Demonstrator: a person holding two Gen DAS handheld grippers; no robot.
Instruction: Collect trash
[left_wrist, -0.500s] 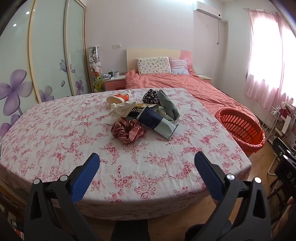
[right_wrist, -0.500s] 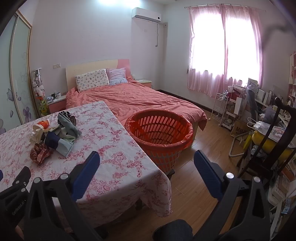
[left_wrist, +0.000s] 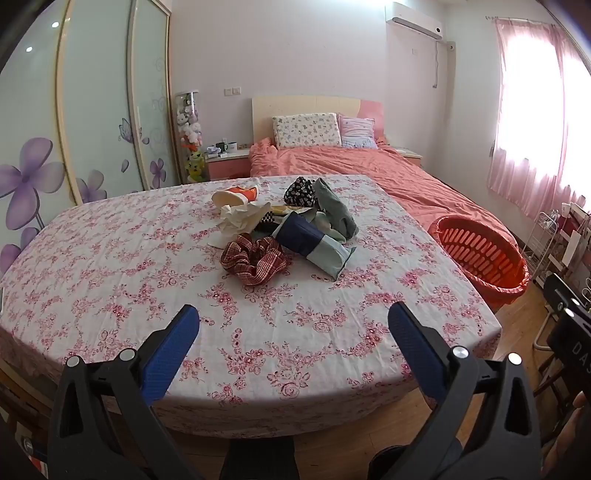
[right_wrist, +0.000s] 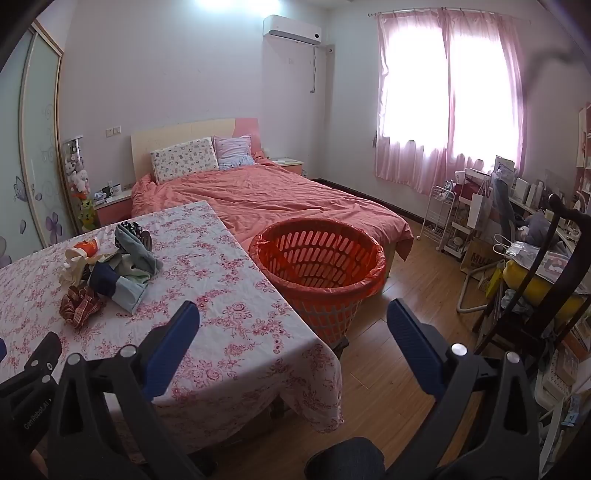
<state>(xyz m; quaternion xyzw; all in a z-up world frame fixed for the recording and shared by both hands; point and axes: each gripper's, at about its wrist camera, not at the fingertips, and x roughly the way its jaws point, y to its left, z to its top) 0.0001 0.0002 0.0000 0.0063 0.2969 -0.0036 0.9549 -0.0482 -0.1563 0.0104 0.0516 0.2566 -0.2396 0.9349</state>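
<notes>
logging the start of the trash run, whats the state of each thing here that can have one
left gripper: open, holds nothing
right gripper: open, holds nothing
orange slotted plastic basket: upright on the floor beside the table, lined, looks empty
pile of crumpled paper and cloth scraps: heaped on the table, untouched
red checked fabric scrunchie: lying at the pile's near edge
floral tablecloth: spread flat

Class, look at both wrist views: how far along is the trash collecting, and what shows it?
Done: nothing visible; no trash shows inside the orange basket as far as the view reaches. In hand: nothing; the left gripper and right gripper are both open and empty, short of the pile. Left: everything, including the crumpled paper and paper cup among the cloth items on the table.
</notes>
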